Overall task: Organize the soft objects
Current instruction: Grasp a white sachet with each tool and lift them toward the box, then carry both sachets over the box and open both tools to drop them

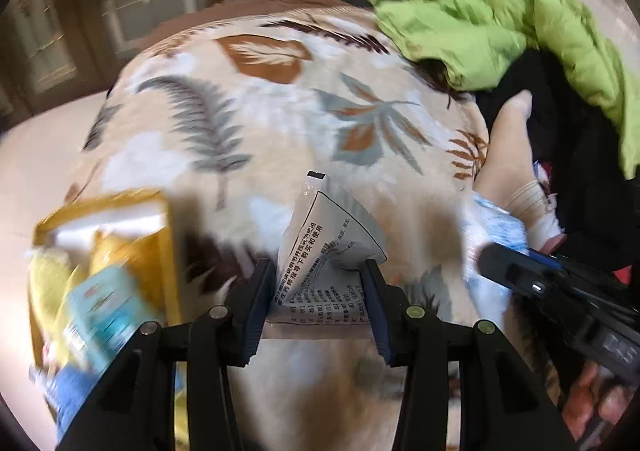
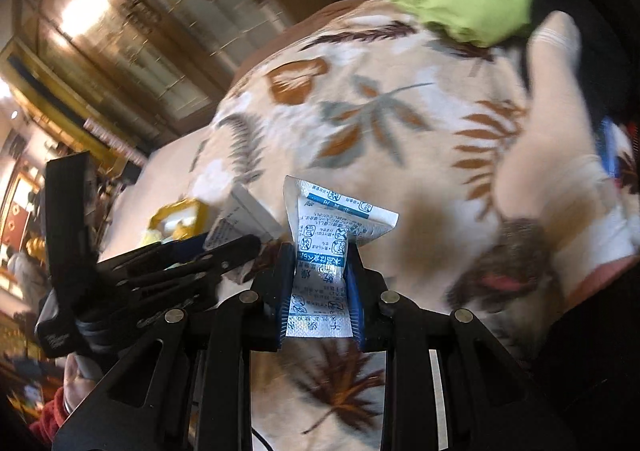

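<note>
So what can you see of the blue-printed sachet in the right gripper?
The blue-printed sachet is a small white packet, apparently foil or plastic film, with blue bands, pictograms and East Asian text. The right gripper is shut on its middle, pinching it narrow; the top flares out, crumpled, with a crimped seal along the bottom edge. It stands roughly upright, held above the leaf-patterned blanket and touching only the two fingers. The left wrist view shows it only as a blur.

Soft daylight, moderately bright. Glare flares on the glass cabinet doors (image 2: pixel 120 31). Motion blur smears the yellow box (image 1: pixel 108 251) and the edges; fisheye bending darkens the corners. Gripped packets stay sharp.
</note>
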Demonstrator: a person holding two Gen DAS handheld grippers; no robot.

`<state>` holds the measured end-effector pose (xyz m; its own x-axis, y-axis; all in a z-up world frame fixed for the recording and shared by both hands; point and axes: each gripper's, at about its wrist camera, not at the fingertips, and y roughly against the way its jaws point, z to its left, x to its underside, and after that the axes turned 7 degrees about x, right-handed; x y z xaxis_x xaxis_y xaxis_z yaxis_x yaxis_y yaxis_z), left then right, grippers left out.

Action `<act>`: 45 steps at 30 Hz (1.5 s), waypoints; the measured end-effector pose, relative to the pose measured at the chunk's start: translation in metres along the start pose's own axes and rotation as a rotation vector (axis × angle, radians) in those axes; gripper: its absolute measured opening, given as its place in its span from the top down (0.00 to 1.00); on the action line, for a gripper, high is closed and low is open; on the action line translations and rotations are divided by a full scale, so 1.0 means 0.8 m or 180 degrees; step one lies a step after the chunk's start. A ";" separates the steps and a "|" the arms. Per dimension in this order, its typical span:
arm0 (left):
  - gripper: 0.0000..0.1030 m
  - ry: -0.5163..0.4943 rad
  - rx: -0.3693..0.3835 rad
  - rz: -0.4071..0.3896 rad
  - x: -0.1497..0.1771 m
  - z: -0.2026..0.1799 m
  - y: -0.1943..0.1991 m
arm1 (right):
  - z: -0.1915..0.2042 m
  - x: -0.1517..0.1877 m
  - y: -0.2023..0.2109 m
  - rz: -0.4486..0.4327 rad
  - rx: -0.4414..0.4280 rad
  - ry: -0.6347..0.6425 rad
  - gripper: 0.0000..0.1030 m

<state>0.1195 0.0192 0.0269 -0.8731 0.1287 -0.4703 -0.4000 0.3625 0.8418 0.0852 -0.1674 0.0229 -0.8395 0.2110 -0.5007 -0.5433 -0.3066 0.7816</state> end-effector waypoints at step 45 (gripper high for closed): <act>0.52 0.1085 -0.0478 -0.0218 0.158 0.182 0.108 | 0.313 0.062 -0.131 0.0612 -0.0523 0.1532 0.70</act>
<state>0.0150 0.2011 0.0015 -0.8754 -0.2149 -0.4330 -0.4751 0.2170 0.8528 0.1031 0.1078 0.0093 -0.8134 -0.3002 -0.4983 -0.3415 -0.4471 0.8267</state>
